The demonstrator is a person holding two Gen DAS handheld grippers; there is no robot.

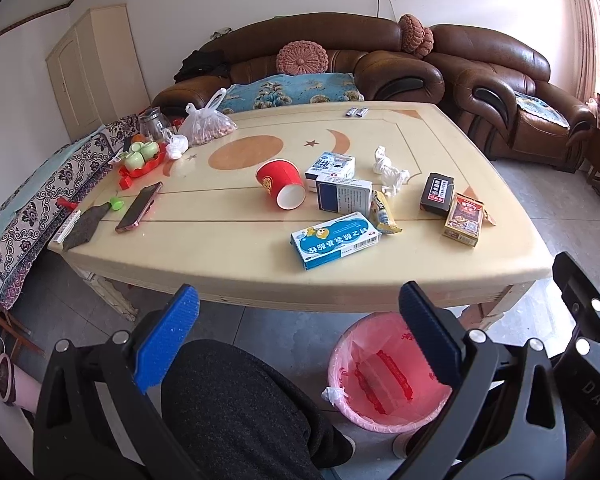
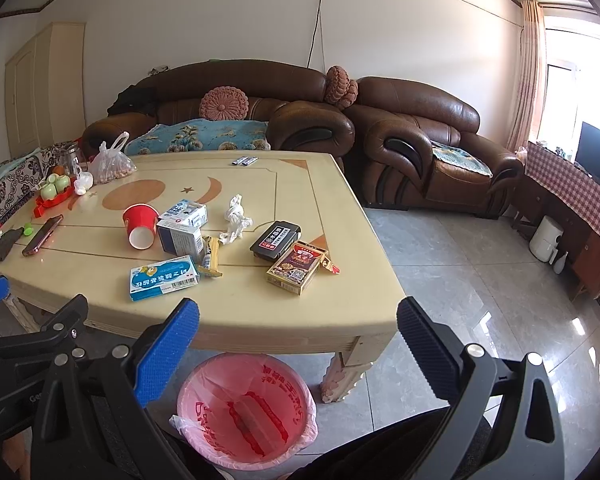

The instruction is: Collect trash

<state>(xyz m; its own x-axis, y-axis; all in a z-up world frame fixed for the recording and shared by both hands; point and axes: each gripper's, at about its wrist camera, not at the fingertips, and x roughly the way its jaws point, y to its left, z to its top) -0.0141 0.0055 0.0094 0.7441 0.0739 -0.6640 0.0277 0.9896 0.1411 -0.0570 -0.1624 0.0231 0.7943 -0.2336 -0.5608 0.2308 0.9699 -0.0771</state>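
Observation:
Litter lies on the cream table [image 1: 228,264] [image 2: 260,312]: a tipped red paper cup [image 1: 280,185] [image 2: 140,226], a blue medicine box [image 1: 334,245] [image 2: 163,277], white-and-blue boxes [image 1: 342,194] [image 2: 182,226], a yellow wrapper [image 1: 384,213] [image 2: 212,262], crumpled tissue [image 1: 390,172] [image 2: 235,220], a black pack [image 1: 437,194] [image 2: 275,241] and a red-gold pack [image 1: 465,220] [image 2: 298,266]. A bin with a pink liner [image 1: 384,372] [image 2: 246,406] stands on the floor under the near edge. My left gripper [image 1: 300,340] and right gripper [image 2: 298,350] hang open and empty in front of the table.
At the table's left are a phone [image 1: 139,207] [image 2: 43,235], a red tray with green cups [image 1: 142,156] [image 2: 54,190], a glass jar [image 1: 153,124], a bag of nuts [image 1: 208,124] [image 2: 110,166]. Brown sofas [image 1: 320,68] [image 2: 420,144] stand behind. A person's dark-trousered leg [image 1: 236,408] is below.

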